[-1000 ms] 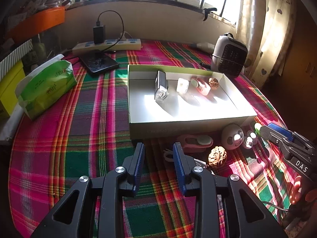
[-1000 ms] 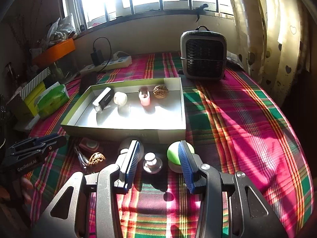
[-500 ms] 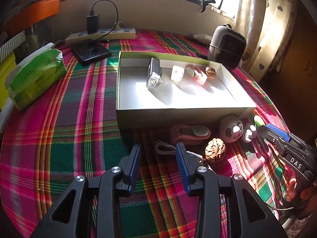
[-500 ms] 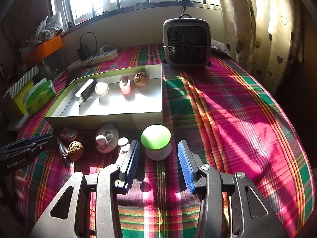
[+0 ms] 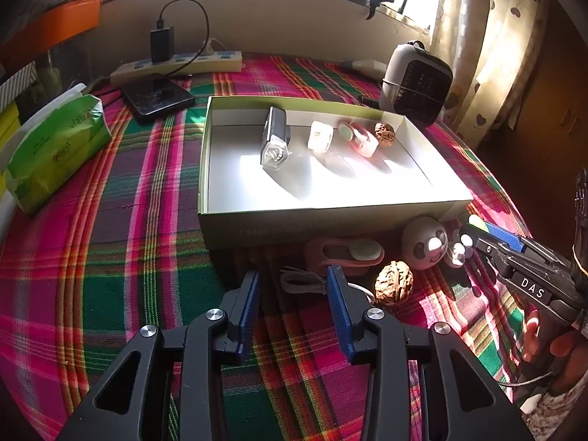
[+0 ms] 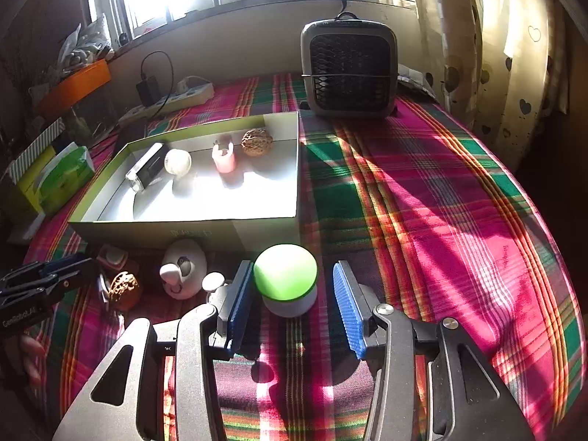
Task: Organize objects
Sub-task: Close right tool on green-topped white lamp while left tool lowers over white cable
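**Green mushroom lamp framed by spread jaws at the box's near wall**

While the right gripper tilts downward, its jaws, just widened, bracket the green mushroom lamp at lower centre without pressing it. Lower centre in the left wrist view, the left gripper stands open over a partly hidden white cable. Beyond, a walnut and panda figure crowd the cardboard box; open plaid cloth lies rightward.

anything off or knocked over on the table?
Nothing spilled or damaged. One oddity: the bike light in the box lies askew, angled against the neat row beside it. Loose items in front of the box simply await sorting.
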`<act>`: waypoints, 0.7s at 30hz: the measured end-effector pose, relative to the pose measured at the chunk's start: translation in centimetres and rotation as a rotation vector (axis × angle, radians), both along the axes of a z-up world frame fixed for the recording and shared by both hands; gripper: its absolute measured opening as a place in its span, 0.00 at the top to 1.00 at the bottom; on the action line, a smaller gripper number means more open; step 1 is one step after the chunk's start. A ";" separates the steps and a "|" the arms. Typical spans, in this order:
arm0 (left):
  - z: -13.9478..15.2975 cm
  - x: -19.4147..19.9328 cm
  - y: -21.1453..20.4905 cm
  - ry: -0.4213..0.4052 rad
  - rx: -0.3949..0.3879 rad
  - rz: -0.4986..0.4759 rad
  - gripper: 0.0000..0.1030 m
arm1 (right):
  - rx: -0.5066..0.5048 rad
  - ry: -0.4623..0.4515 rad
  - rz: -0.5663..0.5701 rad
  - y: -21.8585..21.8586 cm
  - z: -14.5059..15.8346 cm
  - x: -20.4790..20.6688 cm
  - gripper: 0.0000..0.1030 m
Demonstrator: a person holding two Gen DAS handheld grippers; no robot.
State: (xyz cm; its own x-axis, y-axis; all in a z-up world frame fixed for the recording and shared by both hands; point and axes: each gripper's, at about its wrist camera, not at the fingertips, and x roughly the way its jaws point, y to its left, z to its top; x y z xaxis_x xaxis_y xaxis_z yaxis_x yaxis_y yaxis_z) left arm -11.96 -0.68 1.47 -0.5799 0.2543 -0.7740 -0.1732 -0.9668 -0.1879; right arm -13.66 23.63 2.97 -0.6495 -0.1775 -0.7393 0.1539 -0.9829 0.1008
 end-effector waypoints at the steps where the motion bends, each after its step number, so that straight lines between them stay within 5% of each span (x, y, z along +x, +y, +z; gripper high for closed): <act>1: 0.0 -0.1 0.0 -0.002 0.002 0.001 0.67 | -0.005 -0.004 0.000 0.0 -0.1 -0.1 0.54; 13: 0.0 0.0 -0.2 -0.015 0.001 0.010 0.66 | -0.012 -0.010 0.002 0.2 -0.2 -0.6 0.54; 21: -0.2 0.6 -0.3 -0.022 -0.015 0.014 0.66 | -0.028 0.000 0.012 0.3 0.0 -0.4 0.66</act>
